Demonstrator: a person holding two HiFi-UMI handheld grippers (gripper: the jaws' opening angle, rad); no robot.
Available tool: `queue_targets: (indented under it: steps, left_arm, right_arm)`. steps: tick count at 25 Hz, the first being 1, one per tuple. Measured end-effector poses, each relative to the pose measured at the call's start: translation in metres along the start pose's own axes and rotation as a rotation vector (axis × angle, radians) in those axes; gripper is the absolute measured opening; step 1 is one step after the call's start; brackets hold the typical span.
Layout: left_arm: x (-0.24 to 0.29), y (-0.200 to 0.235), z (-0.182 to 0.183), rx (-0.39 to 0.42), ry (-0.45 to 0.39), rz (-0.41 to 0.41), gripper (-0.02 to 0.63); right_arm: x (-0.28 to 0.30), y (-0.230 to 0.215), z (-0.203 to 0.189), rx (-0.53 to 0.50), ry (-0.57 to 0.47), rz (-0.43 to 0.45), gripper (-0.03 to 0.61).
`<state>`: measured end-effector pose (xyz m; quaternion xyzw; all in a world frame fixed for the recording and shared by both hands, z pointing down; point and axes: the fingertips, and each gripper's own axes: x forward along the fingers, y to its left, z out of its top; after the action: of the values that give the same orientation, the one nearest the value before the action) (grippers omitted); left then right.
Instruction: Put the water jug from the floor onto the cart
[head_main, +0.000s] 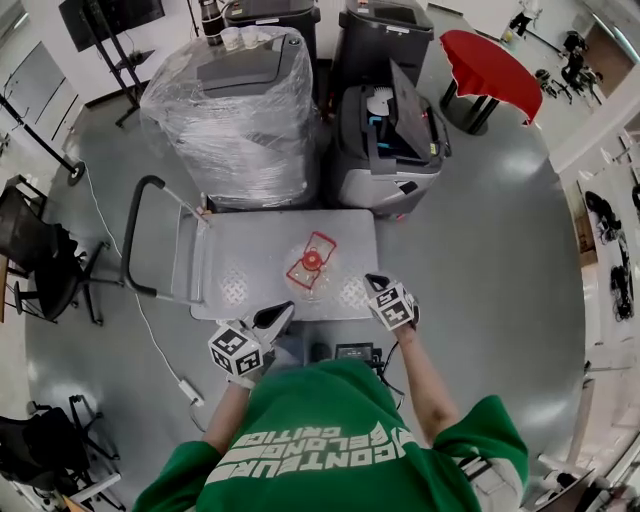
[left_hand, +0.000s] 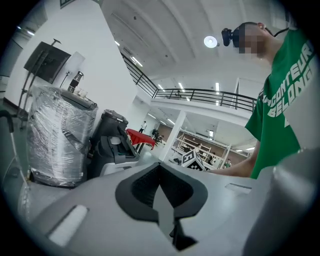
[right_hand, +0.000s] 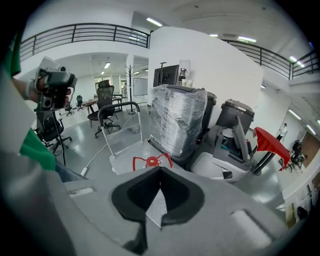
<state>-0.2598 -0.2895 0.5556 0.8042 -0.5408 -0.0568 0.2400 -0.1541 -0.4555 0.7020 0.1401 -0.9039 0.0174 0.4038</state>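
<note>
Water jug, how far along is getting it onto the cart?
Done: the water jug stands upright on the cart, no longer on the floor. In hand: nothing; the left gripper and right gripper are both shut, empty and clear of the jug. Left to do: nothing that I can see.

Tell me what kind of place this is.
Probably an open lab or workshop hall: a railed mezzanine over a polished grey floor, a plastic-wrapped machine standing on it, and office chairs further back.
</note>
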Motion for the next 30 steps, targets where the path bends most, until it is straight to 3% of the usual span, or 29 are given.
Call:
queue_targets:
  steps: [10,24,30]
  left_arm:
    - [0.024,-0.019,-0.012,0.017,0.050,-0.054,0.009]
    - [0.030,-0.018,-0.004,0.028,0.066,-0.127,0.009]
    - [0.007,-0.001,0.005,0.028,0.055,-0.145,0.009]
  right_arm:
    - [-0.066,-0.002,0.021,0.034,-0.187,-0.004,-0.008]
    - [-0.101,0.017,0.020,0.056,-0.188,-0.039,-0.008]
    - [-0.094,0.049,0.051,0.076,-0.214,-0.043,-0.007]
